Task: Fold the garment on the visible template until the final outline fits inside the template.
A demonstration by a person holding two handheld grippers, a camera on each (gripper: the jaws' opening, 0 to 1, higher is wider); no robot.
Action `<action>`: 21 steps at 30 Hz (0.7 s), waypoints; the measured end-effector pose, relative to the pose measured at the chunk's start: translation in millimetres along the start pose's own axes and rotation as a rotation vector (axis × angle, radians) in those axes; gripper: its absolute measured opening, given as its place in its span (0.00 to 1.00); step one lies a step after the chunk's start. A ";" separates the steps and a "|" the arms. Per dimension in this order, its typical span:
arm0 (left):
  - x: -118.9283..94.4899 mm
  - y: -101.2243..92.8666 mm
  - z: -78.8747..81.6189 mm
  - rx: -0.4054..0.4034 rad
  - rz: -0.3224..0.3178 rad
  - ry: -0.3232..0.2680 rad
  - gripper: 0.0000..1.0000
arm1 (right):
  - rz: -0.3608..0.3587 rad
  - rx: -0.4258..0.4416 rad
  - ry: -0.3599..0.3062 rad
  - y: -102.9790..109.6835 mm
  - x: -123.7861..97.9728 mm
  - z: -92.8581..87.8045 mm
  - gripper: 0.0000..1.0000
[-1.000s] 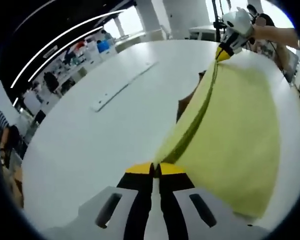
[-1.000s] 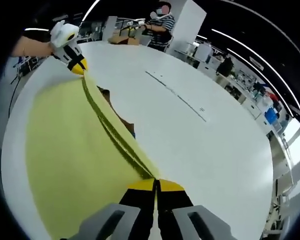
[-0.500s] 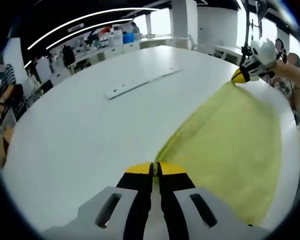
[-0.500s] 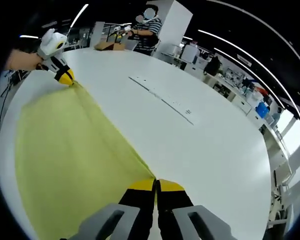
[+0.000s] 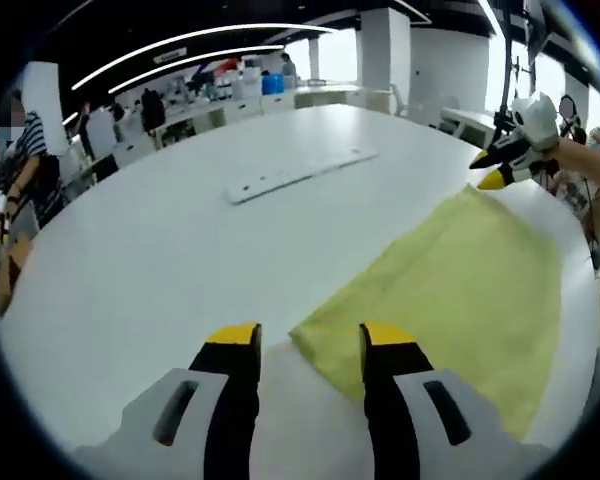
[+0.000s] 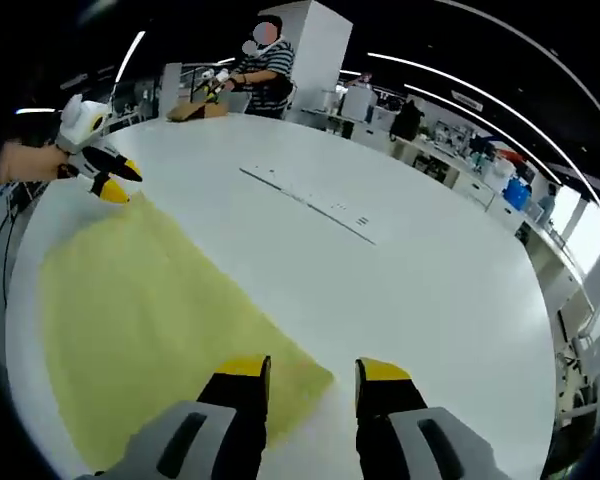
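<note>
Yellow garment (image 5: 460, 290): lies flat on the white table (image 5: 160, 260), near the white strip (image 5: 300, 172). Left gripper (image 5: 308, 345) and right gripper (image 6: 313, 375): jaws spread, empty, one at each corner, presumably to let the fold settle.

broad bare white table (image 5: 150, 260) beyond the flat yellow garment (image 5: 460, 290), only a thin white strip (image 5: 300, 173) lying across it
</note>
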State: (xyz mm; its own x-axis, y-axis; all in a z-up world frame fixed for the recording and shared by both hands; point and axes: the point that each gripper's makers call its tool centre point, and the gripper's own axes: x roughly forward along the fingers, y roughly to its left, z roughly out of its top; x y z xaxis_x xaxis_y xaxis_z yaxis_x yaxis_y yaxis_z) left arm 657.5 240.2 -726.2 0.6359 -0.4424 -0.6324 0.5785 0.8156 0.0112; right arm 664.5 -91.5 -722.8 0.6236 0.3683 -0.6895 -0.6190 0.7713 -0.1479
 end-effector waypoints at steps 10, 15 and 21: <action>-25.9 -23.8 -3.4 -0.033 -0.061 -0.046 0.67 | 0.137 0.121 -0.021 33.6 -26.3 -0.7 0.66; -40.2 -39.9 -10.8 -0.040 -0.099 -0.054 0.71 | 0.160 0.156 -0.027 47.8 -46.0 -8.1 0.69; -55.7 -58.0 -26.9 -0.050 -0.136 -0.051 0.72 | 0.178 0.171 -0.018 63.4 -62.7 -21.2 0.68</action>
State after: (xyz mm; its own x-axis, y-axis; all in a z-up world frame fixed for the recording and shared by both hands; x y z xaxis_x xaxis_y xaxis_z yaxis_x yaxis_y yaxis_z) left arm 574.7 227.5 -712.4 0.5792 -0.5674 -0.5854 0.6355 0.7640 -0.1117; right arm 576.0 -76.7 -704.0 0.5212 0.5141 -0.6812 -0.6308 0.7697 0.0982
